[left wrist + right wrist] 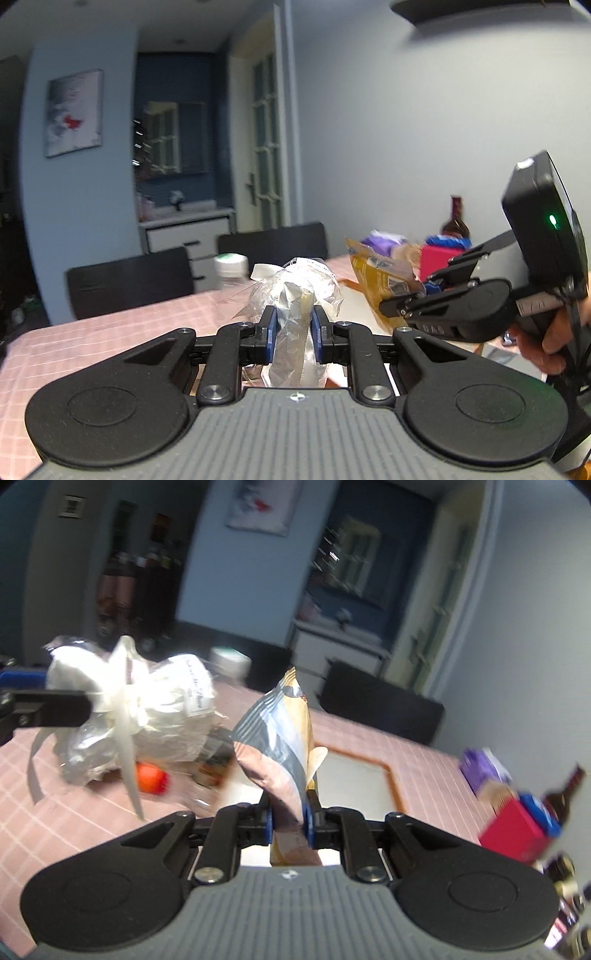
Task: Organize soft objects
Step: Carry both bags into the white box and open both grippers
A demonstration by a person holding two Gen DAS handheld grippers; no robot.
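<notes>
My left gripper [293,332] is shut on a clear plastic bag of white soft goods [295,295] tied with a white ribbon, held above the pink checked tablecloth [110,339]. The same bag [147,716] shows at the left of the right wrist view, with the left gripper's finger [48,709] on it. My right gripper [289,818] is shut on a tan and silver snack bag [280,738], held upright above the table. The right gripper [399,308] also shows at the right of the left wrist view, holding that snack bag [380,277].
A white board with an orange border [354,775] lies on the table. A red box [513,827], a purple packet [484,768] and a dark bottle [565,794] stand at the right. A white-capped jar [231,269] and an orange object [149,777] are nearby. Black chairs [129,284] line the far edge.
</notes>
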